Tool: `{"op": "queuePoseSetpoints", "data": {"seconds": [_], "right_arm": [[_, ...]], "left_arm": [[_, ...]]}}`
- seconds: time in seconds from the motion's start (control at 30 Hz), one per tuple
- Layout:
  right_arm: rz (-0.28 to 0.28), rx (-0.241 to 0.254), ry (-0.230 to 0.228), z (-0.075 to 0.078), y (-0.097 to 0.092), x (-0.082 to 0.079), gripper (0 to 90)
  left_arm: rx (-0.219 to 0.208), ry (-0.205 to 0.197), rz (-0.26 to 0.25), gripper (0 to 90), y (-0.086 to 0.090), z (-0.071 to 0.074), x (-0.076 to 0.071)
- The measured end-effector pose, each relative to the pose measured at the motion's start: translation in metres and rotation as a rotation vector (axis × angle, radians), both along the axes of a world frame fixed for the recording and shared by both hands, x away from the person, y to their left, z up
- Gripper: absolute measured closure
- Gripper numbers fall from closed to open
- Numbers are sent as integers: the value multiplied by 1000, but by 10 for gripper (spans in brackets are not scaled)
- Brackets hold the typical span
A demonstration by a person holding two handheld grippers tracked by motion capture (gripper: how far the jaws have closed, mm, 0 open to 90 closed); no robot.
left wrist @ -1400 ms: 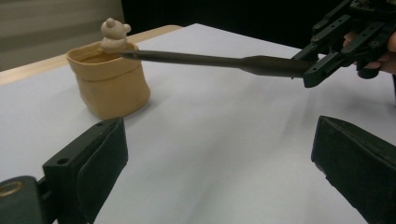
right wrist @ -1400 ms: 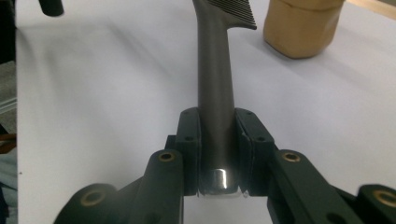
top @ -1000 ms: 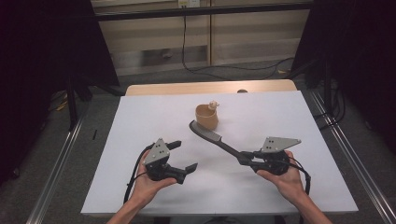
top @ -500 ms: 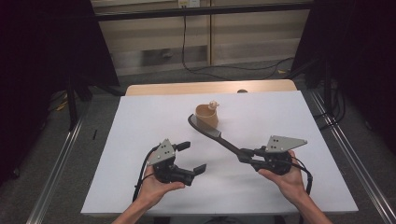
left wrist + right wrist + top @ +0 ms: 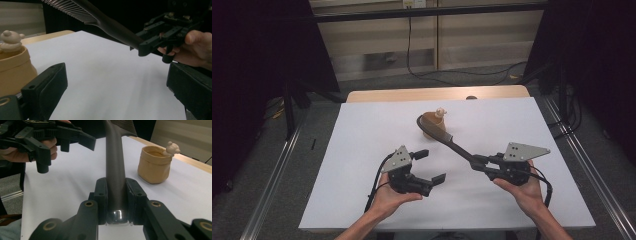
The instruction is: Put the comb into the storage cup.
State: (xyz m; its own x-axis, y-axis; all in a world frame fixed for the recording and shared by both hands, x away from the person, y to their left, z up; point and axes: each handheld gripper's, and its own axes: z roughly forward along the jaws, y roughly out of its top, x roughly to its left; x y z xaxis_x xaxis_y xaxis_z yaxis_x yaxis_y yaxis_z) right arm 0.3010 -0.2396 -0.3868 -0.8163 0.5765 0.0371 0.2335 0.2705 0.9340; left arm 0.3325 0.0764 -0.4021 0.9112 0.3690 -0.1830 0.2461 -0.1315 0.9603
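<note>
Over the tabletop [image 5: 362,150], right gripper [image 5: 479,163] is clamped on the comb [image 5: 447,140] handle's end so the teeth reach the far cup [image 5: 432,122]; left gripper [image 5: 429,165] gapes empty nearby.

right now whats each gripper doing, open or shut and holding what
left gripper: open, holding nothing.
right gripper: shut on the long dark plastic comb by its handle end, toothed end beside the tan pot.

The comb [image 5: 114,165] looks like dark smooth plastic, glossy at its handle end. The tan cup [image 5: 153,165] is matt, rubbery-looking. The bench [image 5: 362,150] top is plain matt white, its far edge wood-coloured.
</note>
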Motion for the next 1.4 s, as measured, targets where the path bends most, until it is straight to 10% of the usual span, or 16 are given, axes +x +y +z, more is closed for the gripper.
{"op": "queuePoseSetpoints", "data": {"seconds": [1.03,1.4], "right_arm": [[-24,65,18,-13,-2,3,730],[-16,65,7,-13,-2,3,730]], "left_arm": [[-119,166,24,157,-34,11,21],[-184,248,16,346,-38,8,29]]}}
